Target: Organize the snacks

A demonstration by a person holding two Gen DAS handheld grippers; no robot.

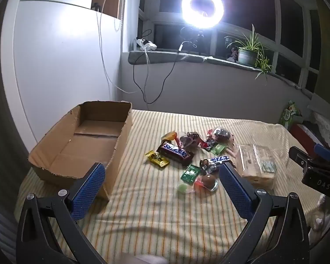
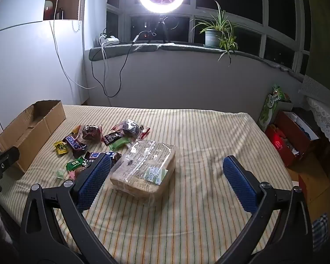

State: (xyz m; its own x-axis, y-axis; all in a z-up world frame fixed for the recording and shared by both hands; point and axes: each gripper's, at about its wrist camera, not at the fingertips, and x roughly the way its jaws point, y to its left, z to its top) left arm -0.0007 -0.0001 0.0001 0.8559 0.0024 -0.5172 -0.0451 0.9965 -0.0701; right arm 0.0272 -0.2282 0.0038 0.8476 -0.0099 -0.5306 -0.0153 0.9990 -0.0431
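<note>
Left wrist view: my left claw (image 1: 161, 183) hangs wide and empty over the striped cloth (image 1: 156, 226) at the bottom of the frame. Just past its tips, at centre, lies the heap of snacks: a green packet (image 1: 190, 172), a round chocolate (image 1: 209, 179), a brown candy bar (image 1: 176, 151) and a yellow sweet (image 1: 157, 158). They overlap, so I judge a careless close could catch two wrappers at once or flick a small one away. The cardboard box (image 1: 83, 145) sits left of centre, touching nothing, its torn near wall right beside my left finger (image 1: 88, 193); swinging over low could snag that edge and shove the box.

In the right wrist view, my right claw (image 2: 166, 186) is also wide and holds nothing. The clear-wrapped bread pack (image 2: 145, 167) lies just beside its left finger (image 2: 94, 180); the film looks slippery and the pack soft, so I'd expect a squeeze to crush it. The open room is the bare cloth at lower right; the bed's right edge drops toward the red boxes (image 2: 290, 140).
</note>
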